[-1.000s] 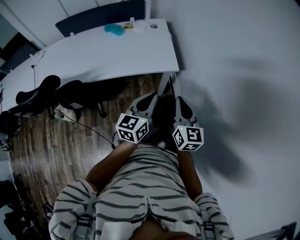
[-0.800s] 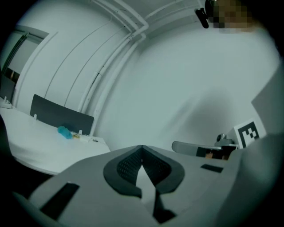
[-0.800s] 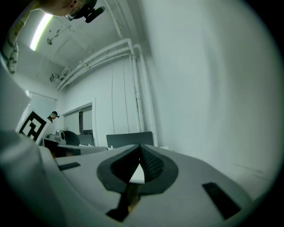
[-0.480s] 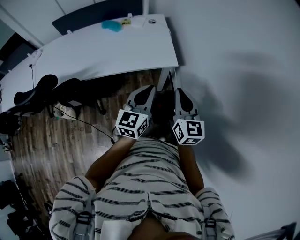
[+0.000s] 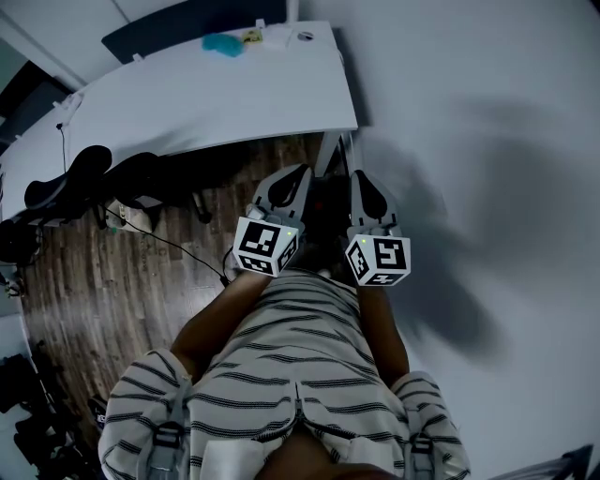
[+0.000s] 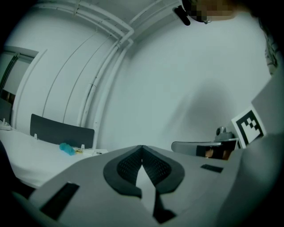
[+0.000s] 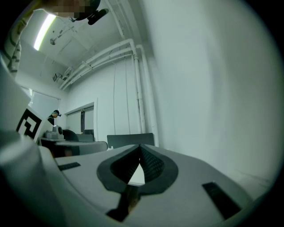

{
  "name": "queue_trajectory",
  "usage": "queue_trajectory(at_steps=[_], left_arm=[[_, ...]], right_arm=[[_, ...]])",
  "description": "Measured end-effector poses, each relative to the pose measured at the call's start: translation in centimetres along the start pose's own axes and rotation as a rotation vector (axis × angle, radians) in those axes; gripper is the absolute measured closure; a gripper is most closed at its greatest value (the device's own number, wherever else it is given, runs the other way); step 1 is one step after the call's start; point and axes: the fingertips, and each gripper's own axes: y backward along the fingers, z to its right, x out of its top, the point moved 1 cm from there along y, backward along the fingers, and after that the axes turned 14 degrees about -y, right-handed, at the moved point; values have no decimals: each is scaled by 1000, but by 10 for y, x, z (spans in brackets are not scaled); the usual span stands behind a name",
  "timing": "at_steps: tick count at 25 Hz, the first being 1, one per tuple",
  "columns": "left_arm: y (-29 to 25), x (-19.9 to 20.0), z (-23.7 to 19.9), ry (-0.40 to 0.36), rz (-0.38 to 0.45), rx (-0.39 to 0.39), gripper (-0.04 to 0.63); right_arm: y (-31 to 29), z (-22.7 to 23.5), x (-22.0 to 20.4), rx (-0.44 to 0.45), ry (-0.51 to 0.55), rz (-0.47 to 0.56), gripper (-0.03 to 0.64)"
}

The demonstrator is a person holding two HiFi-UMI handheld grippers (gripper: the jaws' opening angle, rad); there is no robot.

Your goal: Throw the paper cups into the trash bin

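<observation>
Grey left tongs (image 6: 142, 148) pressed together, empty; right tongs (image 7: 140, 146) likewise; white table (image 5: 216, 103) ahead.

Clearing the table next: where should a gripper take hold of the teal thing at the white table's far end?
Probably across the narrow middle of the teal thing, from above or the near side. It lies low and elongated on the white table, and a dark panel standing just behind it blocks the far side.

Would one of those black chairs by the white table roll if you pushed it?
Probably: the black chair seems to sit on a splayed office base, on smooth wood floor. It looks bulky and padded, so likely heavy to lift.
</observation>
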Motion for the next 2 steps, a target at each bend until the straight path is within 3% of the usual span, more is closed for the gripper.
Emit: queue_trajectory(at_steps=[2], left_arm=[[-1, 0, -1, -1, 2, 5, 574]], right_arm=[[-1, 1, 0, 3, 3, -1, 598]])
